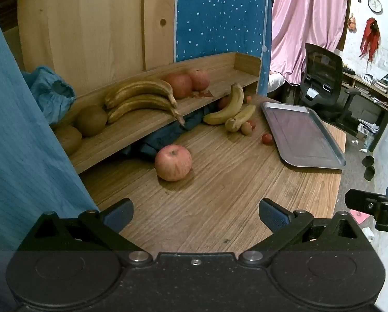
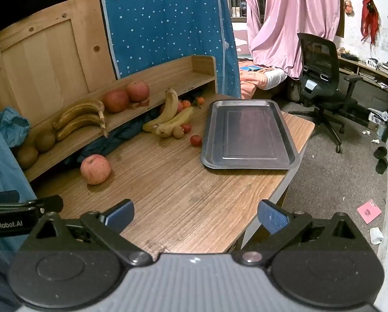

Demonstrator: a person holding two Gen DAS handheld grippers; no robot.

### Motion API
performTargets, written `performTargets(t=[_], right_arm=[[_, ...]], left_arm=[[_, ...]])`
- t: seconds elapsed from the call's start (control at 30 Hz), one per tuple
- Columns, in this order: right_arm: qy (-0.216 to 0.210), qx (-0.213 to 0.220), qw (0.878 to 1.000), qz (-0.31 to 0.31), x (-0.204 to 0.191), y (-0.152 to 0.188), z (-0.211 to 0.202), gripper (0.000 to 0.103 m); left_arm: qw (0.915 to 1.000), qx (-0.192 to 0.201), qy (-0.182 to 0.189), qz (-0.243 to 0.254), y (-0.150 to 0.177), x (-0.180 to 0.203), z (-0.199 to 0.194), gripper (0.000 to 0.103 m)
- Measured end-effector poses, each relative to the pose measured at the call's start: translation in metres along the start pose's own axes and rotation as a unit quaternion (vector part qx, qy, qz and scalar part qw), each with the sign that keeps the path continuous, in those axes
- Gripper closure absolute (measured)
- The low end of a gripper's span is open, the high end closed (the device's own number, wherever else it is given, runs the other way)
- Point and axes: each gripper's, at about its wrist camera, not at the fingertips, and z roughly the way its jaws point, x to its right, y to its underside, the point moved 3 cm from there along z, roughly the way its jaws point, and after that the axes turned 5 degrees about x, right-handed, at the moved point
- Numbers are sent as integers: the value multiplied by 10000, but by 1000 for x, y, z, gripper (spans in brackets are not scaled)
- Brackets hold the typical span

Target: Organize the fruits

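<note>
A pink-red apple (image 1: 172,162) (image 2: 95,169) lies alone on the wooden table (image 1: 219,208) (image 2: 183,197). Two yellow bananas (image 1: 229,109) (image 2: 170,118) rest further back with a kiwi (image 1: 246,128) (image 2: 178,131) and small red tomatoes (image 1: 267,138) (image 2: 196,140). A bare metal tray (image 1: 301,135) (image 2: 248,135) sits at the right. My left gripper (image 1: 195,214) hovers open over the near table, well short of the apple. My right gripper (image 2: 195,214) is open too, empty, above the table's near edge.
A low wooden shelf (image 1: 142,127) (image 2: 131,119) along the back holds brown bananas (image 1: 142,98) (image 2: 80,119), two apples (image 1: 187,83) (image 2: 126,96) and kiwis (image 1: 91,119) (image 2: 44,140). Dark blue cloth (image 1: 168,135) lies under it. An office chair (image 2: 321,78) stands on the floor at the right.
</note>
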Motion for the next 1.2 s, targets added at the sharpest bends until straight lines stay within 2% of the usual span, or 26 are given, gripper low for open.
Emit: performTargets(t=[0.6,0.83,1.2], right_arm=[[-8,-25,10000,-4,0,-6,0,0],[-21,-39,10000,-40,-2,-1,11,0],[-226,-192,9993,-233,-3,-12,26,0]], left_arm=[[10000,-22,1,1,0,0,0,1],[10000,-34,-16,-29,3,-1,0,1],[9989,-290,-301,-229,3,-7,22,1]])
